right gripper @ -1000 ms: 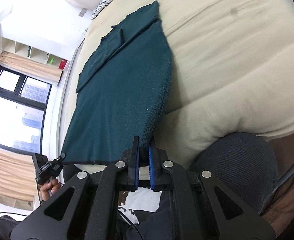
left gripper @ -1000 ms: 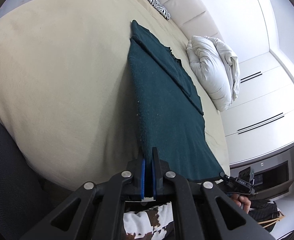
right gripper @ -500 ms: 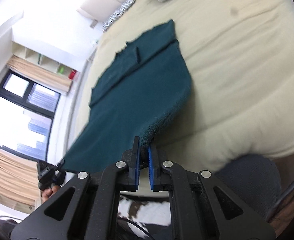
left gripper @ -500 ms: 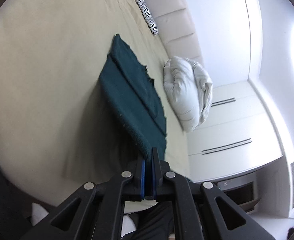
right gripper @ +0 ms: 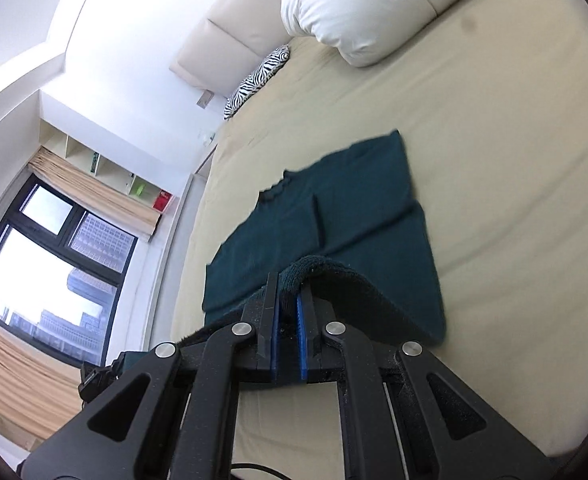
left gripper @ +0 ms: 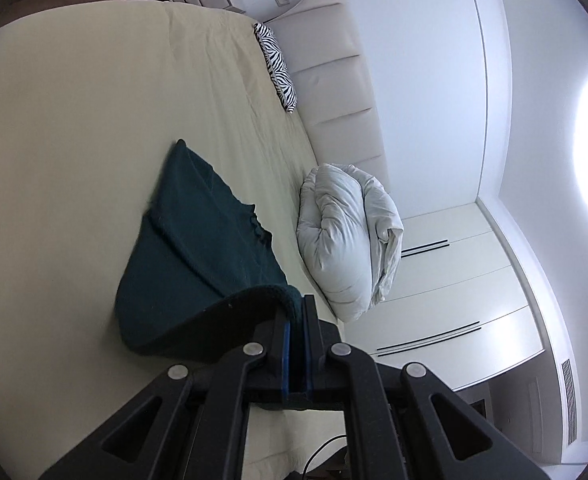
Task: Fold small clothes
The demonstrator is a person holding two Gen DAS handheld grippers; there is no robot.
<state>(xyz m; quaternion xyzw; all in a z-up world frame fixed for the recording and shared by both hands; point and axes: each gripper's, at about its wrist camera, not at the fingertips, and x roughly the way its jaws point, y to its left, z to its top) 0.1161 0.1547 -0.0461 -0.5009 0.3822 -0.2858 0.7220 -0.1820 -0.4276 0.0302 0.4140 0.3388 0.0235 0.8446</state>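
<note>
A dark teal knit garment (left gripper: 197, 248) lies on the beige bed, sleeves folded in. Its near hem is lifted and curls over toward the collar end. My left gripper (left gripper: 298, 308) is shut on one hem corner, which drapes over its tips. My right gripper (right gripper: 289, 284) is shut on the other hem corner of the garment (right gripper: 334, 208), held above the flat part. The far collar end rests flat on the bed.
A white rolled duvet (left gripper: 350, 236) lies beside the garment, also in the right wrist view (right gripper: 374, 4). A zebra pillow (left gripper: 277, 64) sits by the padded headboard (left gripper: 334, 92). The beige bed sheet (right gripper: 514, 184) spreads around. A window (right gripper: 45, 280) is at left.
Both grippers have lifted the hem off the bed's near edge and carried it forward over the garment, so the cloth now folds back on itself.
</note>
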